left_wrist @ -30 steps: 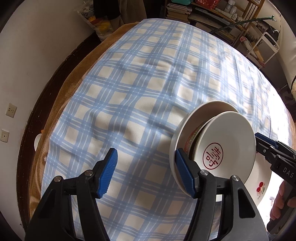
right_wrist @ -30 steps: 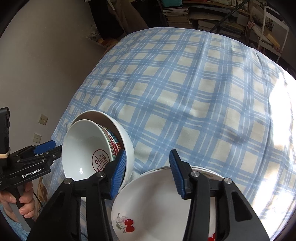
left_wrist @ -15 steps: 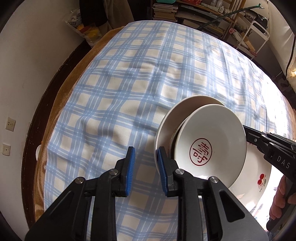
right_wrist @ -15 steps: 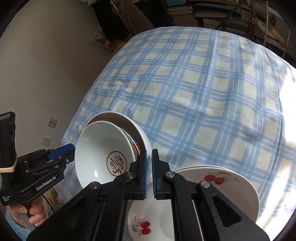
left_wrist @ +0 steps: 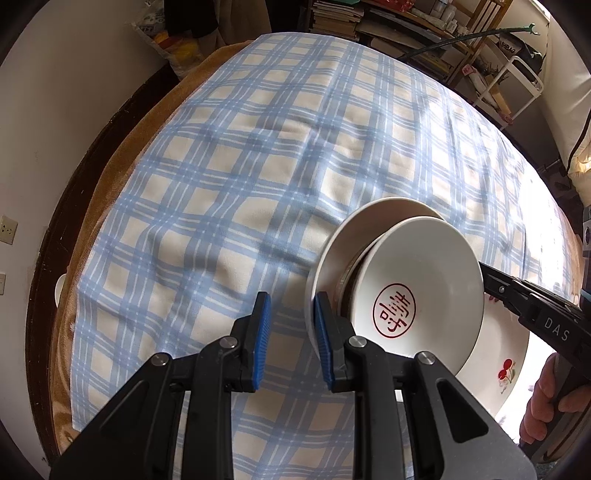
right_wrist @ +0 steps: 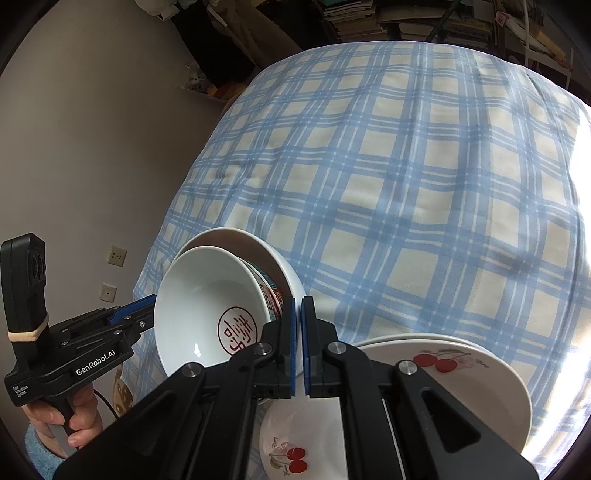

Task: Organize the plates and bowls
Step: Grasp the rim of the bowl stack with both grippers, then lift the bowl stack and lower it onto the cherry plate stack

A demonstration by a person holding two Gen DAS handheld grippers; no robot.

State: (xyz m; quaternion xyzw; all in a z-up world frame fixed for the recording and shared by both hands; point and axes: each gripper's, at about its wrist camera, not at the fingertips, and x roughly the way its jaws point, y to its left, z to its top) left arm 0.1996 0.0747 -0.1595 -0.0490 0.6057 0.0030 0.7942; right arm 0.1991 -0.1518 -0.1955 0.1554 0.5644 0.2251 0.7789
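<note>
Blue-checked cloth (left_wrist: 221, 184) is covering the table, and two nested bowls (left_wrist: 424, 266) are sitting tilted beside the cherry plates (left_wrist: 495, 354) near its near right corner. My left claw (left_wrist: 291, 332) has just been closing and is standing narrowly apart, with only cloth showing between its pads, one of them beside the outer bowl's rim. My right claw (right_wrist: 298, 332) is sitting fully closed; I cannot tell whether it is pinching anything.

Blue plaid cloth (left_wrist: 258, 177) covers the table; bookshelves (left_wrist: 388, 26) stand behind; 2 wall sockets (right_wrist: 117, 254).
</note>
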